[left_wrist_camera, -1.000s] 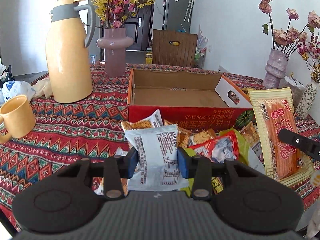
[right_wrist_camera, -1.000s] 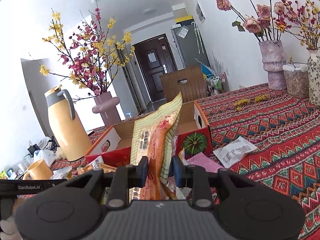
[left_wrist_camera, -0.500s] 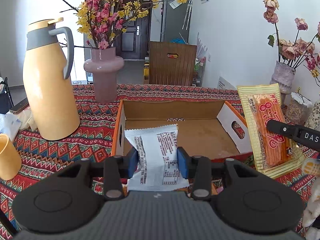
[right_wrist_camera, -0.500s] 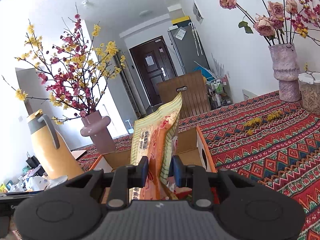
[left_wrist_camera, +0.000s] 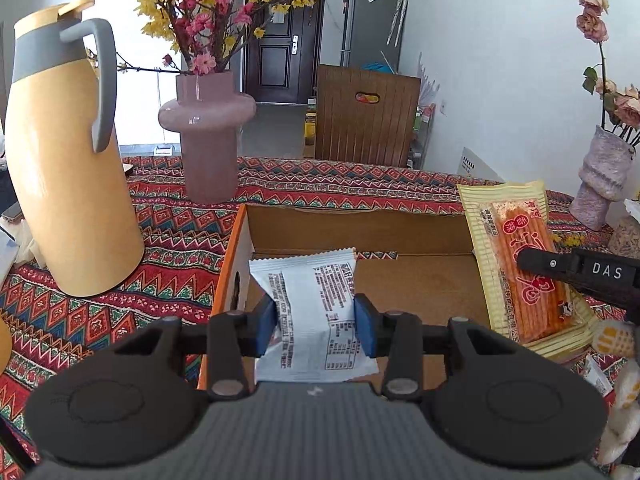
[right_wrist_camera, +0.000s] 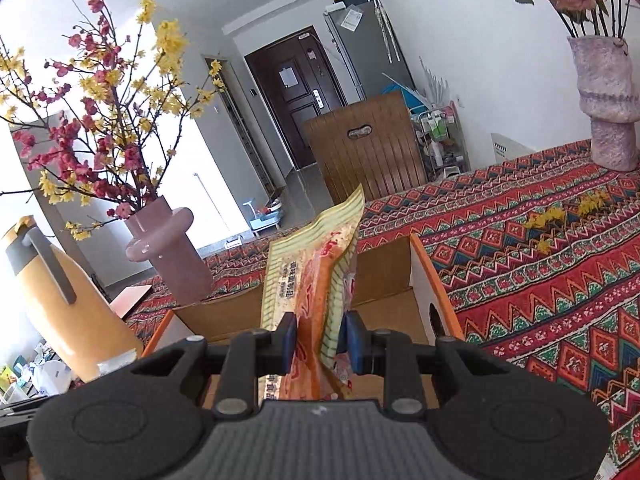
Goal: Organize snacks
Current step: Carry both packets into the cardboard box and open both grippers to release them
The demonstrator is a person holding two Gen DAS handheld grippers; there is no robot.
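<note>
My left gripper (left_wrist_camera: 316,324) is shut on a white snack packet (left_wrist_camera: 312,312) and holds it over the left part of the open cardboard box (left_wrist_camera: 420,280). My right gripper (right_wrist_camera: 318,342) is shut on a long yellow and orange snack packet (right_wrist_camera: 316,276), held upright above the box (right_wrist_camera: 424,280). That packet also shows in the left wrist view (left_wrist_camera: 520,264) at the box's right side, with the right gripper's finger (left_wrist_camera: 580,276) across it. The box floor in view is bare cardboard.
A yellow thermos jug (left_wrist_camera: 60,160) and a pink vase with blossoms (left_wrist_camera: 208,136) stand left of and behind the box on the patterned tablecloth (right_wrist_camera: 540,272). A purple vase (right_wrist_camera: 604,96) stands far right. A wooden chair back (left_wrist_camera: 364,116) is behind the table.
Both grippers have risen and moved forward with their packets, from above the snack pile in front of the box to over the box's interior. The pile has dropped out of view.
</note>
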